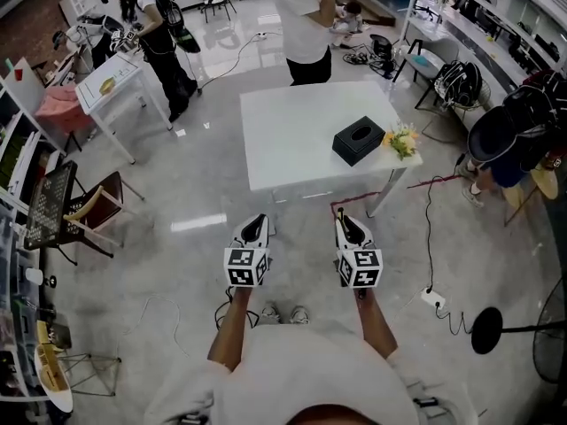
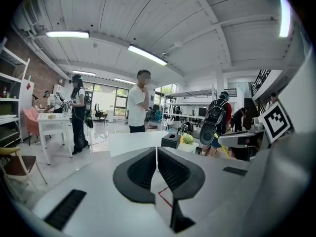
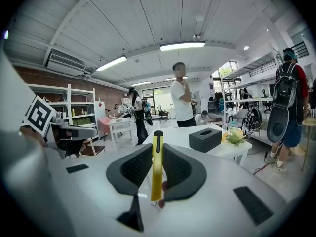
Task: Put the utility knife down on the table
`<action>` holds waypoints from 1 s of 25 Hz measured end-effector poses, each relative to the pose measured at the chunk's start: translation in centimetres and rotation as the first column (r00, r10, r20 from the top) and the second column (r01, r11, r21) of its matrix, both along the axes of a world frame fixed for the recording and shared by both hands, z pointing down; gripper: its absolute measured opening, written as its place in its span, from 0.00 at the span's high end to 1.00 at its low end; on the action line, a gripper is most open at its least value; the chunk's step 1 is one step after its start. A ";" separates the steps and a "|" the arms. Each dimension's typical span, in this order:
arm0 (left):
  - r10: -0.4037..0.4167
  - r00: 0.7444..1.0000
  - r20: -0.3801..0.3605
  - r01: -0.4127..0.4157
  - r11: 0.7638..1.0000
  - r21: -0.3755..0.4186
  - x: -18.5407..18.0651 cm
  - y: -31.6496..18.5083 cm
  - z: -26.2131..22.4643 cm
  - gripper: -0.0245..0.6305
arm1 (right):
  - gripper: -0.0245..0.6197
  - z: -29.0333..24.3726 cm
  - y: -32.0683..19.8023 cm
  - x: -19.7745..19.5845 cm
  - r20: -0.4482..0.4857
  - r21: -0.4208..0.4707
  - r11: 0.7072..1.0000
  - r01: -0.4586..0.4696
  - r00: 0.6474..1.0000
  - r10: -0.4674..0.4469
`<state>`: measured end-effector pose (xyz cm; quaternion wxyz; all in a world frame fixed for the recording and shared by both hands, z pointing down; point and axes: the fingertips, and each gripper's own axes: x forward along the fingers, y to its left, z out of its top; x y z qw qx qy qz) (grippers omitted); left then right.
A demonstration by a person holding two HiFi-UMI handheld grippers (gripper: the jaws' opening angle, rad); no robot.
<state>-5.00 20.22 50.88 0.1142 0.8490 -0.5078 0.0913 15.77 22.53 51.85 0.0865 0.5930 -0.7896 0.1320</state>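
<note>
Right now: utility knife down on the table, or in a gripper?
In a gripper: the right gripper pinches the yellow utility knife between its jaws, in the air short of the white table.

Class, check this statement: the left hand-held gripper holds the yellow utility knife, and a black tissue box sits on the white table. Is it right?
No. The right gripper view shows the right hand-held gripper holding the yellow utility knife; the black tissue box does sit on the white table.
</note>
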 end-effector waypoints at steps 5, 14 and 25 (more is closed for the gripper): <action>-0.017 1.000 0.003 0.017 1.000 -0.010 0.7 0.4 0.7 0.92 | 0.84 0.8 -0.2 0.8 0.009 -0.015 1.000 0.011 1.000 -0.011; -0.033 0.999 0.008 0.034 0.999 -0.006 1.1 -1.0 0.4 0.92 | 0.84 0.8 -1.5 1.2 0.022 -0.009 0.999 0.031 0.999 -0.031; -0.019 1.000 0.000 0.020 1.000 -0.013 1.2 -5.9 1.9 0.92 | 0.84 2.7 -5.9 1.2 0.010 -0.026 0.999 0.020 1.000 -0.019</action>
